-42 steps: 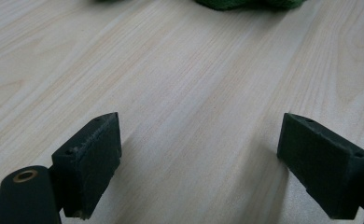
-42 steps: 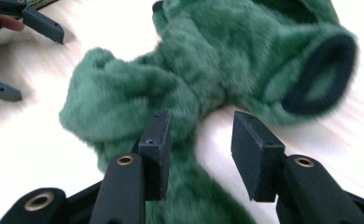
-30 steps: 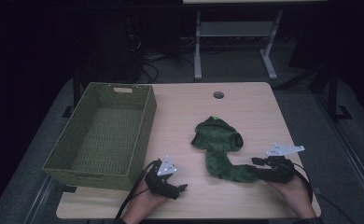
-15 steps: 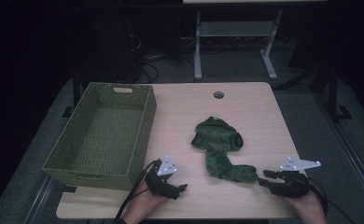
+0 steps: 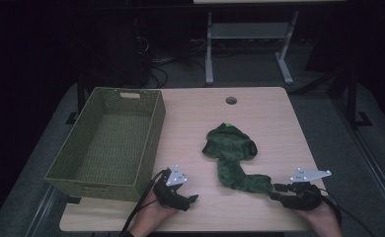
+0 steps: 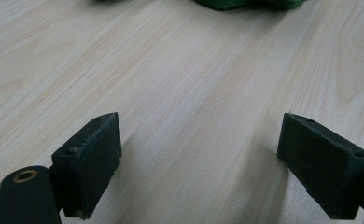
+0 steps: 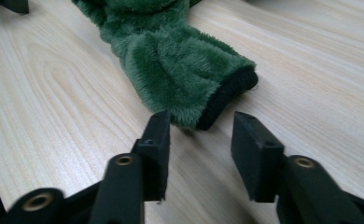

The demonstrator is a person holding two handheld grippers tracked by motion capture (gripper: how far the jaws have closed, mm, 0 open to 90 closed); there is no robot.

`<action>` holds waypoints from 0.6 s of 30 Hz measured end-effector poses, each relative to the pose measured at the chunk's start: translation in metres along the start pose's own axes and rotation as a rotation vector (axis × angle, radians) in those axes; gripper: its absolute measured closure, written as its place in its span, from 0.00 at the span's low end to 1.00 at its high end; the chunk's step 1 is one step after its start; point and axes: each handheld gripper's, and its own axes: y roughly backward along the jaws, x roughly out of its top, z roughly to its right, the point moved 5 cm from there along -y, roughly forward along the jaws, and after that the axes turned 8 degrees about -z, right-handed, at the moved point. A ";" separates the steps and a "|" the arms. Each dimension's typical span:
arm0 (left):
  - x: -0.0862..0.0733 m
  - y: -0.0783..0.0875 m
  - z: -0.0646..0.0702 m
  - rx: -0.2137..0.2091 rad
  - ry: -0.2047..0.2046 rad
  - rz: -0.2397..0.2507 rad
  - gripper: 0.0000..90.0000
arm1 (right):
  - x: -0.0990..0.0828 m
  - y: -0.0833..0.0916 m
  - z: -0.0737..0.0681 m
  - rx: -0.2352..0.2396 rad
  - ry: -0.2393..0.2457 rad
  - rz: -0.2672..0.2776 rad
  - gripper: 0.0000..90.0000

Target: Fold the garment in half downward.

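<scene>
Sock (image 5: 235,160), green and fuzzy, lies right of the basket (image 5: 153,143); the right gripper (image 7: 201,140), jaws part-open and just closing, fronts its cuff unclamped, so advance then pinch, while the left gripper (image 6: 199,154) waits wide, empty.

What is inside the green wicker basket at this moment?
The green wicker basket shows a bare woven floor in the high view, nothing lying on it. The strip of floor right behind its near wall is hidden. The green plush garment lies outside, on the table.
</scene>
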 end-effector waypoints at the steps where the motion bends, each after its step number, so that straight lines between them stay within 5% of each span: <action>1: 0.000 0.000 0.000 0.000 0.000 0.000 0.14 | 0.000 -0.001 0.000 0.004 0.003 -0.004 0.67; 7: 0.000 0.000 0.000 0.000 0.000 0.000 0.14 | 0.001 -0.002 -0.001 0.017 0.017 -0.019 0.90; 18: 0.000 0.000 0.000 0.000 0.000 0.000 0.14 | 0.006 0.004 -0.003 0.018 0.046 0.000 0.94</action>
